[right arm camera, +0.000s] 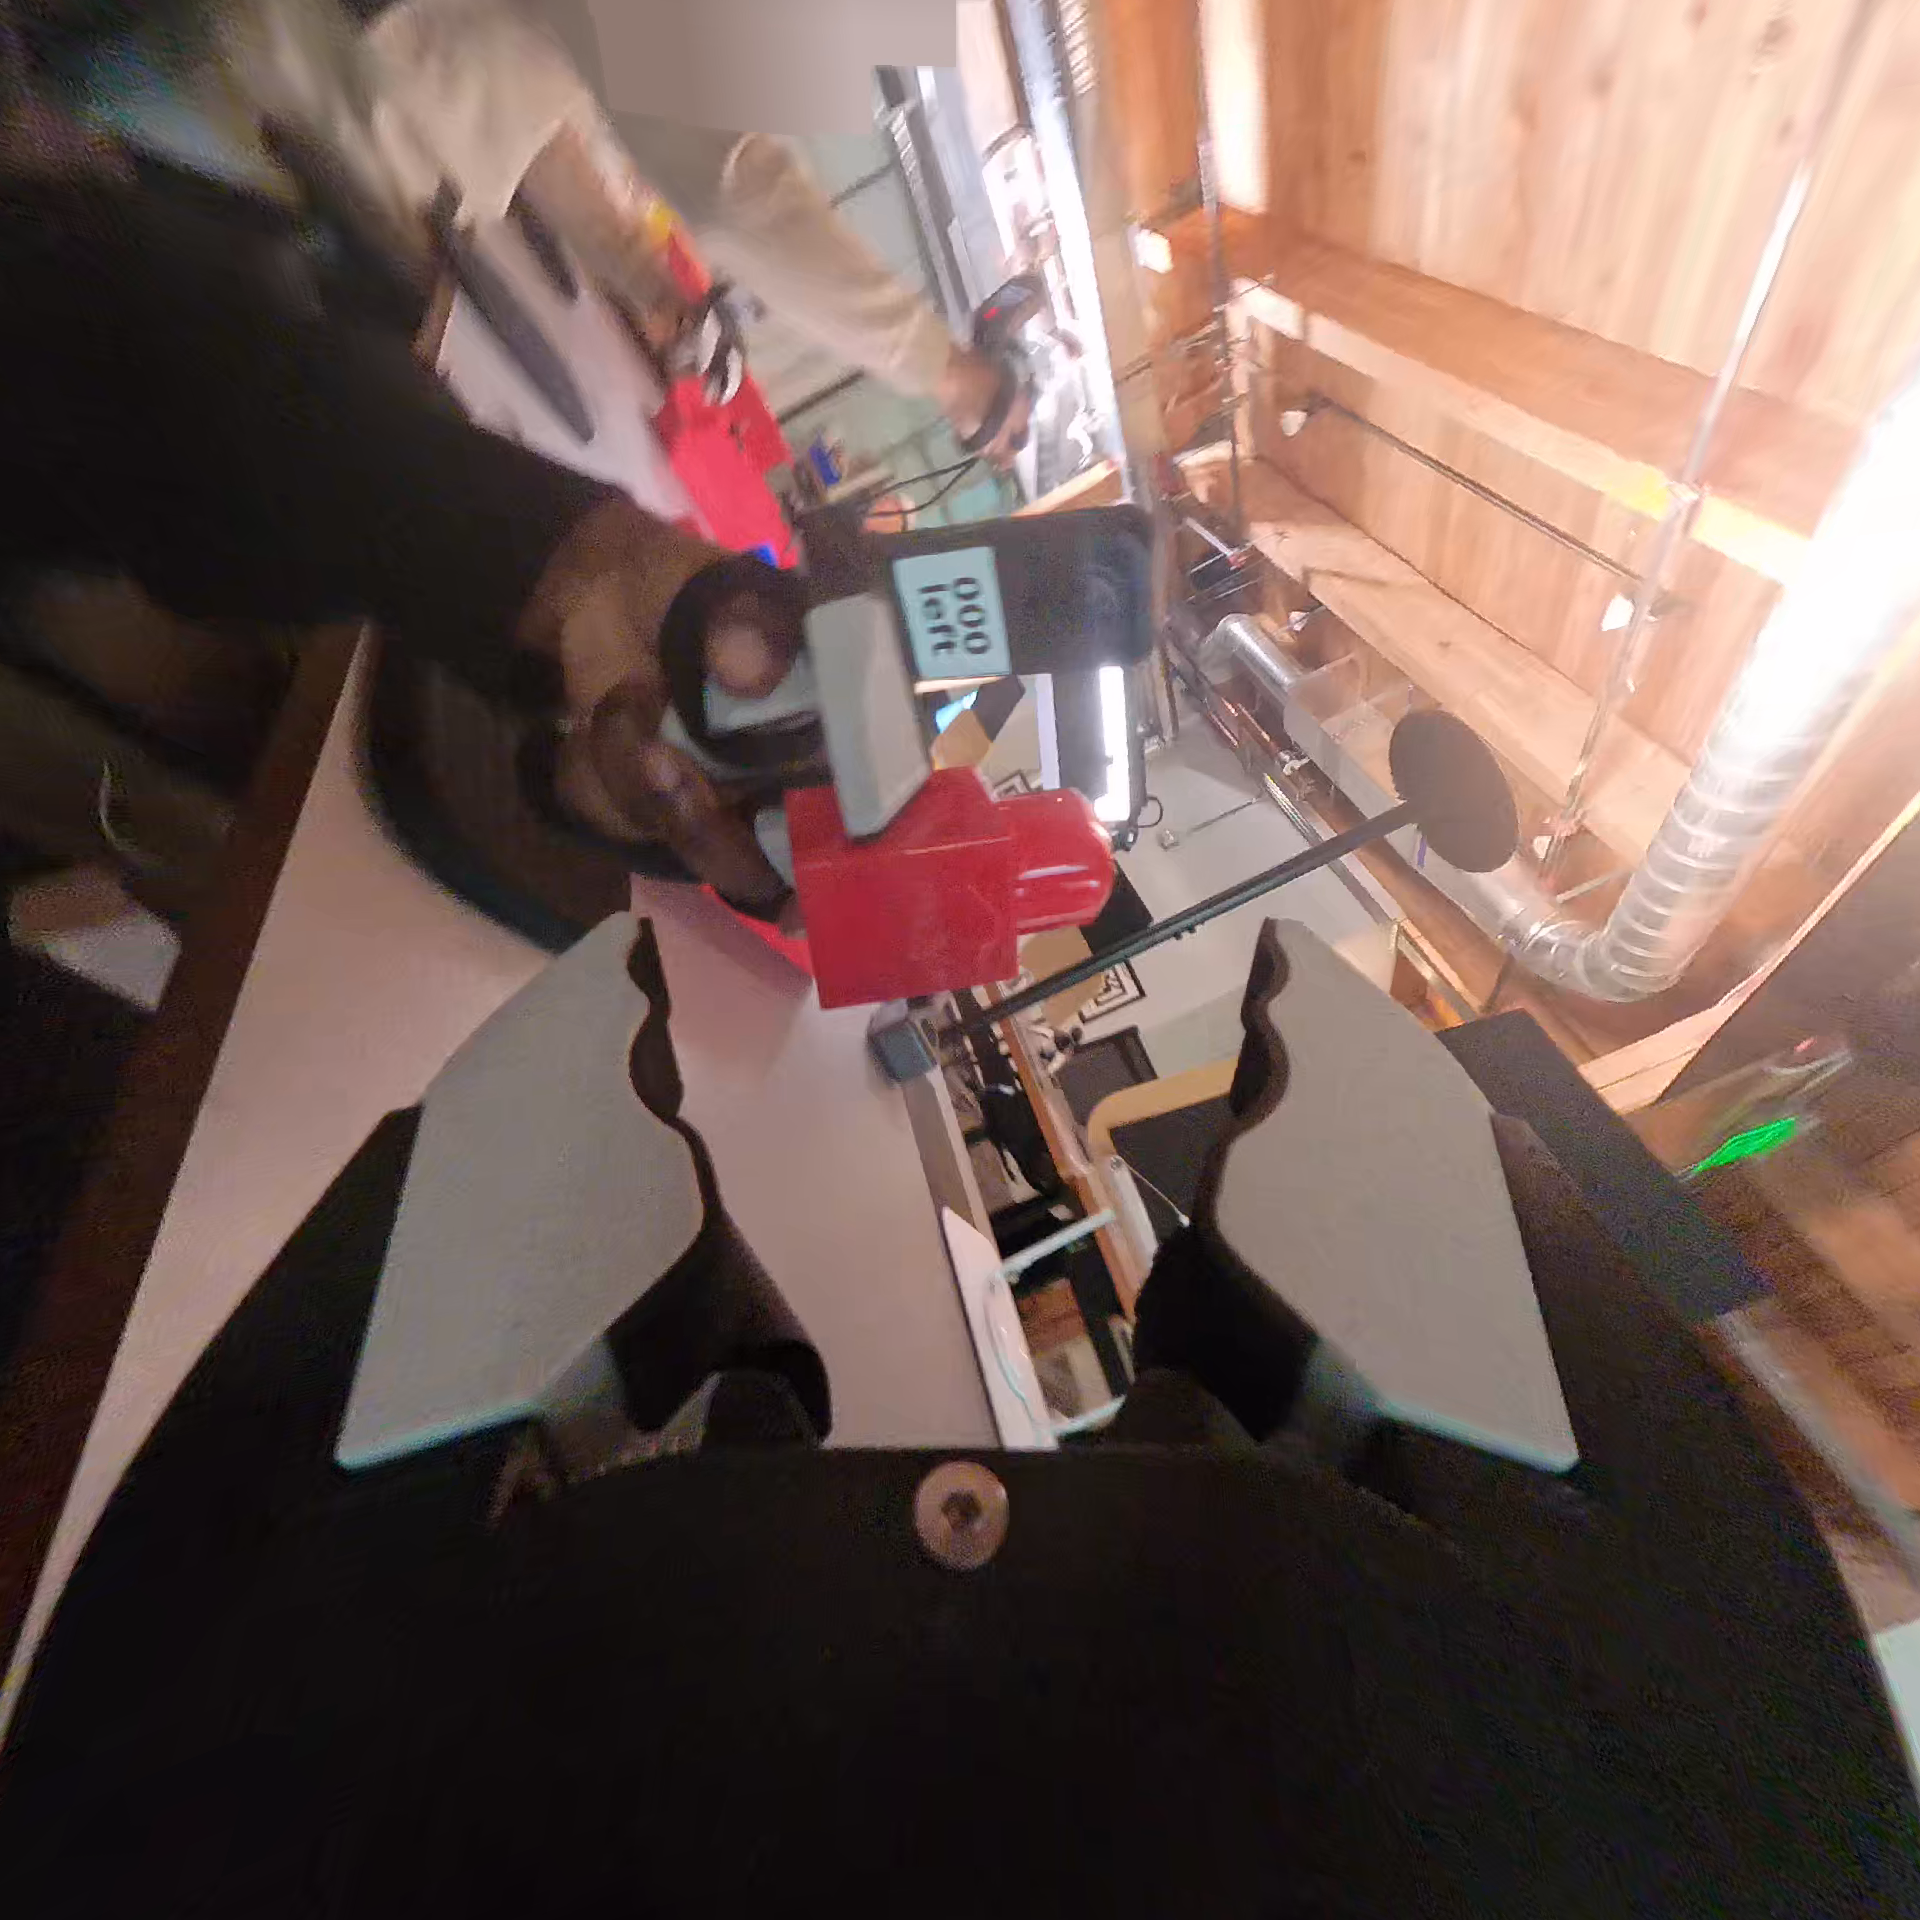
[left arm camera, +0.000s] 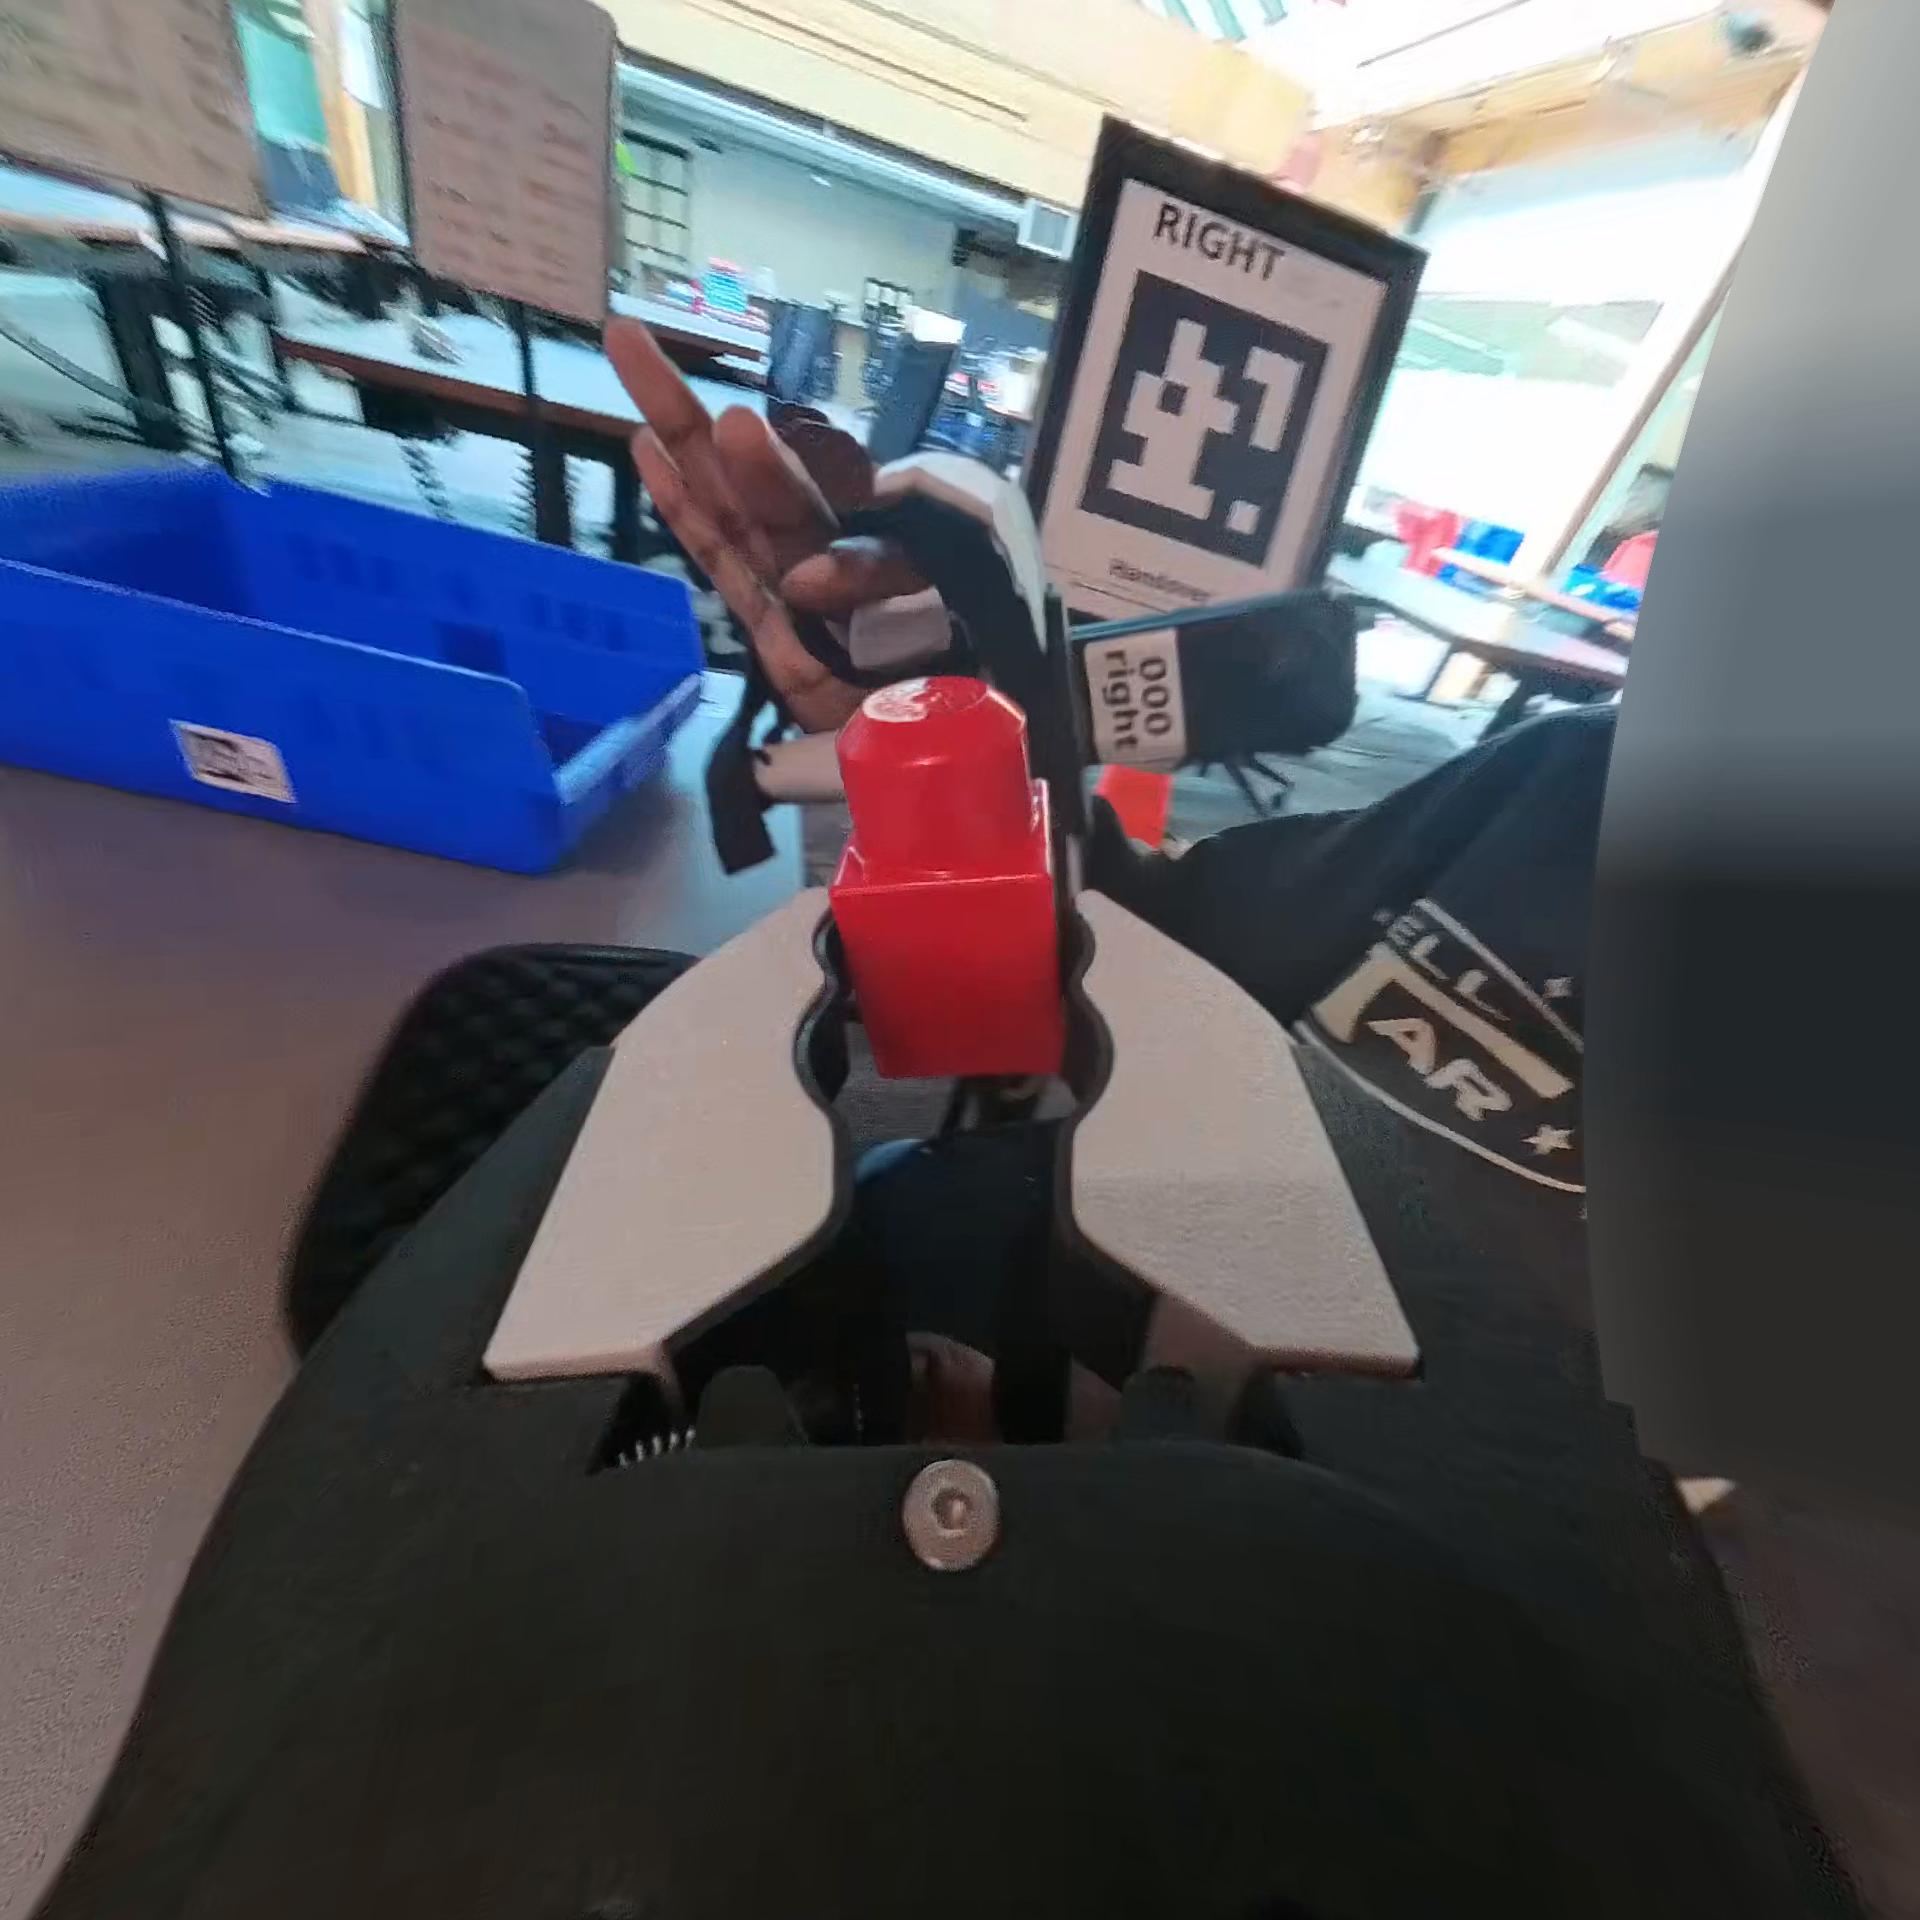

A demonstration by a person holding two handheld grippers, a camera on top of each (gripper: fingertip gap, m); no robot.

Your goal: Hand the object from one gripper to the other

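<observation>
A red toy block [left arm camera: 951,914] with one round stud on top sits between the fingertips of my left gripper [left arm camera: 951,956], which is shut on its square base. My right gripper [right arm camera: 951,971] is open and empty, its jaws wide apart. The same red block [right arm camera: 925,894] shows just beyond the right fingertips, held by the left gripper's grey finger [right arm camera: 868,717] with its stud pointing right. In the left wrist view the right gripper [left arm camera: 966,582] is just behind the block, held by a hand [left arm camera: 748,520] with spread fingers.
A blue plastic bin [left arm camera: 312,644] stands on the grey table [left arm camera: 208,987] at the left. A black card with a square marker [left arm camera: 1216,395] rises behind the right gripper. A black mouse pad [left arm camera: 457,1060] lies under my left gripper. A person's dark sleeve [left arm camera: 1403,894] is at the right.
</observation>
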